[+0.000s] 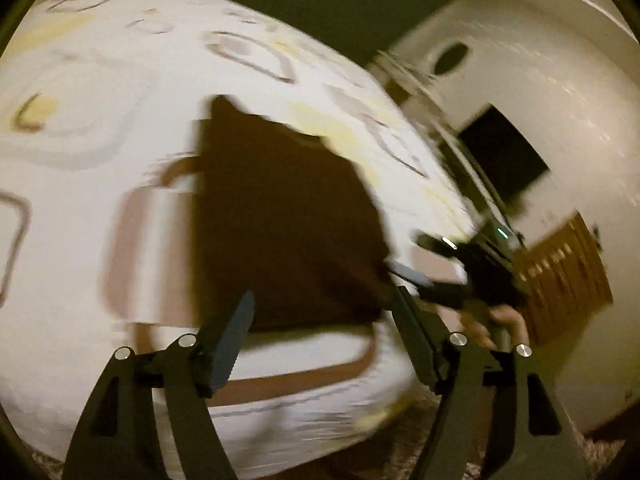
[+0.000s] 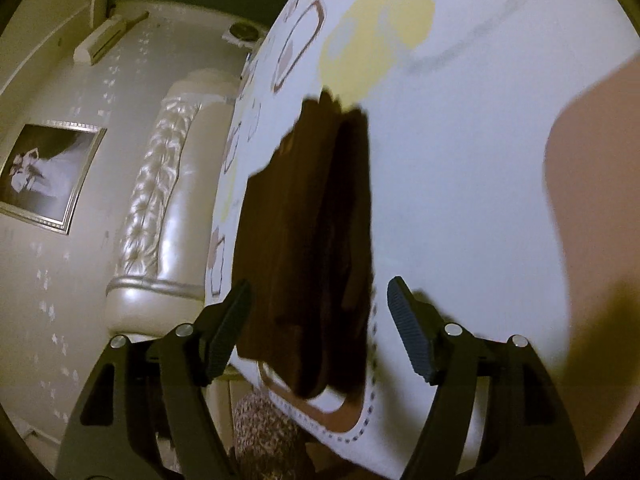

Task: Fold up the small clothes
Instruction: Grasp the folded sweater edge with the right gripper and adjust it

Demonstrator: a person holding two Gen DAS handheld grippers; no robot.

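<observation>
1. Here, a bed (image 1: 100, 92) with a white sheet patterned in brown and yellow is filling both views; a padded headboard (image 2: 160, 216) and framed picture (image 2: 48, 176) are sitting against the wall.
2. The brown garment (image 1: 280, 216) is lying on the sheet just ahead of the left gripper (image 1: 324, 312) and right gripper (image 2: 320, 292), touching neither; both are gaping wide, holding nothing.
3. Garment is looking dark, folded lengthwise, blurred.

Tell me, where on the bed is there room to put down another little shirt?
Left of the brown garment, the patterned bedsheet is bare. In the right wrist view, sheet right of the garment also looks bare. The near edge is crowded by both hand-held grippers.
</observation>
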